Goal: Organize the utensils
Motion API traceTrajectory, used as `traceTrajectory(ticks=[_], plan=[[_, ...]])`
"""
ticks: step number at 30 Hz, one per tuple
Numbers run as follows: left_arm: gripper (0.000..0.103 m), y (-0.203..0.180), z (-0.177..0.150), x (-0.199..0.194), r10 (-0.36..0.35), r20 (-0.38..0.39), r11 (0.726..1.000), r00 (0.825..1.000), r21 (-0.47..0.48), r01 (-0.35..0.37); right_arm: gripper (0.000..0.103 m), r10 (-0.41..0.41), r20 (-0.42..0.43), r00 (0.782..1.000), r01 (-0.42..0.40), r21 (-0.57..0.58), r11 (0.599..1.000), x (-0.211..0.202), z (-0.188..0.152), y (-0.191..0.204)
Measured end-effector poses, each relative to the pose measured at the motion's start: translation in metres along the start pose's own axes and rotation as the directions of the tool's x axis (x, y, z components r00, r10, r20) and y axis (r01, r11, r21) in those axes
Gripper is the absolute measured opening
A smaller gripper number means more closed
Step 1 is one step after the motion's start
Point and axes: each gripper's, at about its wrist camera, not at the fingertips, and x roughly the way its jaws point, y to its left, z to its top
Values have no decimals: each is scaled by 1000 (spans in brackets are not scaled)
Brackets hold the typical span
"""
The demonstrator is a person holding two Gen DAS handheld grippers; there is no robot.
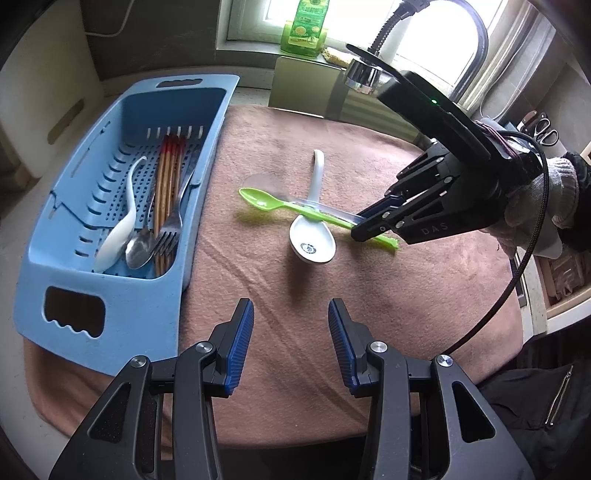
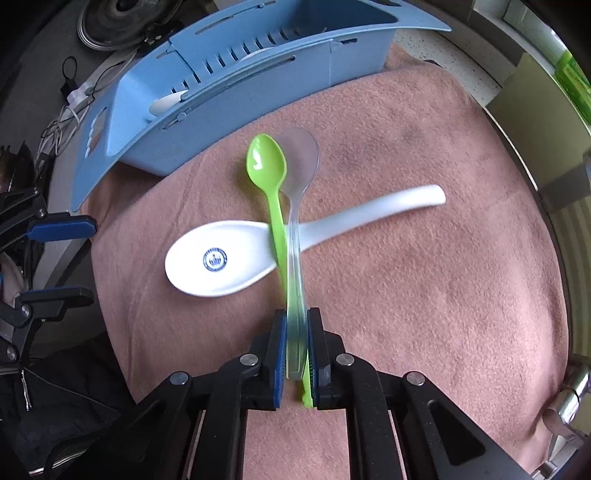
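Observation:
A clear plastic spoon (image 2: pixel 297 173) is gripped by its handle in my right gripper (image 2: pixel 296 325), which is shut on it; the spoon also shows in the left wrist view (image 1: pixel 266 184), lifted a little above the cloth. A green plastic spoon (image 2: pixel 266 162) (image 1: pixel 258 199) lies under it, across a white ceramic spoon (image 2: pixel 218 260) (image 1: pixel 312 240). The blue utensil basket (image 1: pixel 92 206) (image 2: pixel 229 92) holds a white spoon, chopsticks (image 1: pixel 168 184), a metal spoon and a fork. My left gripper (image 1: pixel 291 325) is open and empty above the cloth's near edge.
A brown towel (image 1: pixel 369 295) covers the counter. A faucet head (image 1: pixel 364 74) hangs at the back over the sink. A green bottle (image 1: pixel 304 26) stands on the window sill. Cables and a pan lid (image 2: pixel 122 18) lie beyond the basket.

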Motion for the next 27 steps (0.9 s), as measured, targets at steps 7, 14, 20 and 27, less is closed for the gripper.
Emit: traceTrajectory(ticks=[7, 14, 20, 27], plan=[[41, -10, 5, 7, -14, -12, 1000, 1000, 26, 15, 9, -2, -8, 1000, 2, 17, 1000, -10, -36, -19], [41, -19, 8, 13, -24, -26, 998, 999, 49, 26, 9, -2, -29, 1000, 3, 33, 999, -16, -73, -42], [41, -29, 12, 16, -33, -35, 997, 999, 73, 35, 9, -18, -65, 998, 20, 31, 999, -22, -102, -62], [41, -42, 20, 20, -42, -47, 990, 998, 132, 48, 14, -88, -25, 996, 91, 151, 984, -42, -124, -96]])
